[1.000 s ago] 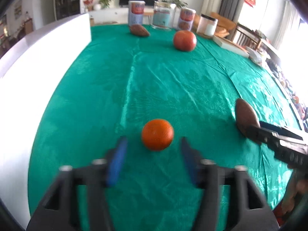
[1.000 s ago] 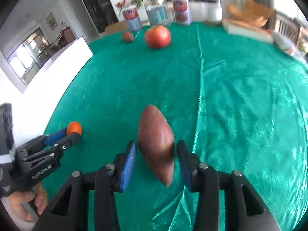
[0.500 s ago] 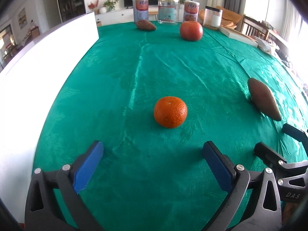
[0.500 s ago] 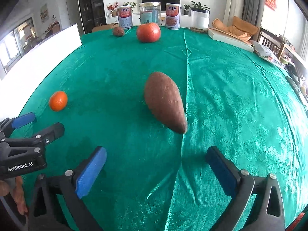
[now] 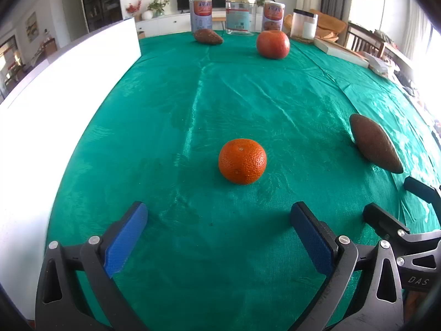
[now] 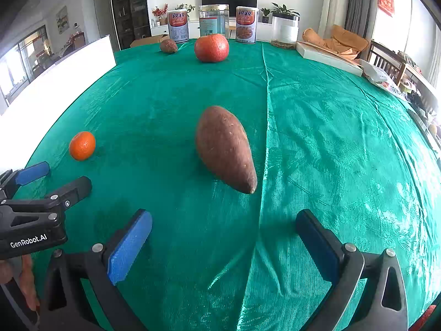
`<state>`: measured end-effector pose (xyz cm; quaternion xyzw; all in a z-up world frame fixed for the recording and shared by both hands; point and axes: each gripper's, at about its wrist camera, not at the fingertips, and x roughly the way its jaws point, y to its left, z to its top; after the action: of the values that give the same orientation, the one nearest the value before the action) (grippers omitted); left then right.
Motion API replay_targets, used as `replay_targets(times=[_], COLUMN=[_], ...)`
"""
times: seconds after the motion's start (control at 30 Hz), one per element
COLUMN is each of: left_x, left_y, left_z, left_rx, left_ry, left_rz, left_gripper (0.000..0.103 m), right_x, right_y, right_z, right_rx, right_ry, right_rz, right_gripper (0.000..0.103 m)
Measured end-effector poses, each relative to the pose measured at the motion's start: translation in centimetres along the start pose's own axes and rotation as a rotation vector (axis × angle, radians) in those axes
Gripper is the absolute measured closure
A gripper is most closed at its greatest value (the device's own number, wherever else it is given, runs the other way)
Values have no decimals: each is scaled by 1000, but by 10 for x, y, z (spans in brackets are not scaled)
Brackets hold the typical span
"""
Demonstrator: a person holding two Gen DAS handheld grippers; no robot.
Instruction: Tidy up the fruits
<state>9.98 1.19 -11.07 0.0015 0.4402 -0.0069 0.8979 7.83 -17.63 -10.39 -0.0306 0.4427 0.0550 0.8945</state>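
A small orange (image 5: 242,161) lies on the green tablecloth (image 5: 193,88), a little ahead of my left gripper (image 5: 217,218), which is open and empty. A brown sweet potato (image 6: 224,146) lies on the cloth ahead of my right gripper (image 6: 223,226), which is open and empty. The sweet potato also shows in the left wrist view (image 5: 373,146), and the orange in the right wrist view (image 6: 82,145). A large red-orange fruit (image 5: 273,44) and a second sweet potato (image 5: 207,37) lie at the far end.
Two cans (image 5: 200,13), a clear jar (image 5: 239,15) and a white-filled jar (image 5: 304,27) stand along the far edge. A white board (image 5: 55,88) runs along the left side. A flat white box (image 5: 341,52) and clutter sit at the right.
Both grippers opened wide, let go of the orange and the sweet potato, and drew back from them. Both fruits now rest on the cloth.
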Motion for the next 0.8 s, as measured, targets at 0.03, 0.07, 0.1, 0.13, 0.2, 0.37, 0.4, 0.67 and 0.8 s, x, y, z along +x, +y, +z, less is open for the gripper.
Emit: replay_targets(times=[0.03,0.07,0.1,0.13,0.2,0.37,0.4,0.67,0.8], left_x=[0,0,0,0,0,0,0,0,0], left_y=[0,0,0,0,0,0,0,0,0], left_z=[0,0,0,0,0,0,0,0,-1], left_rx=[-1,-1,0,0,0,-1,-1,-2,-2], left_ry=[0,0,0,0,0,-1,-1,-2,-2], left_rz=[0,0,0,0,0,1,0,1,2], left_gripper=[1,1,1,1,1,1,1,1,1], right_x=[0,0,5,3,2,2,2,2,2], right_y=[0,0,0,0,0,0,0,0,0], right_z=[0,0,4,3,2,2,2,2,2], right_rx=[0,0,0,1,1,1,1,1,1], right_ry=[0,0,1,1,1,1,1,1,1], right_rz=[-1,-1,-2,-3,-3,-3,-3,-3,-4], right_gripper=[0,0,0,0,0,0,0,0,0])
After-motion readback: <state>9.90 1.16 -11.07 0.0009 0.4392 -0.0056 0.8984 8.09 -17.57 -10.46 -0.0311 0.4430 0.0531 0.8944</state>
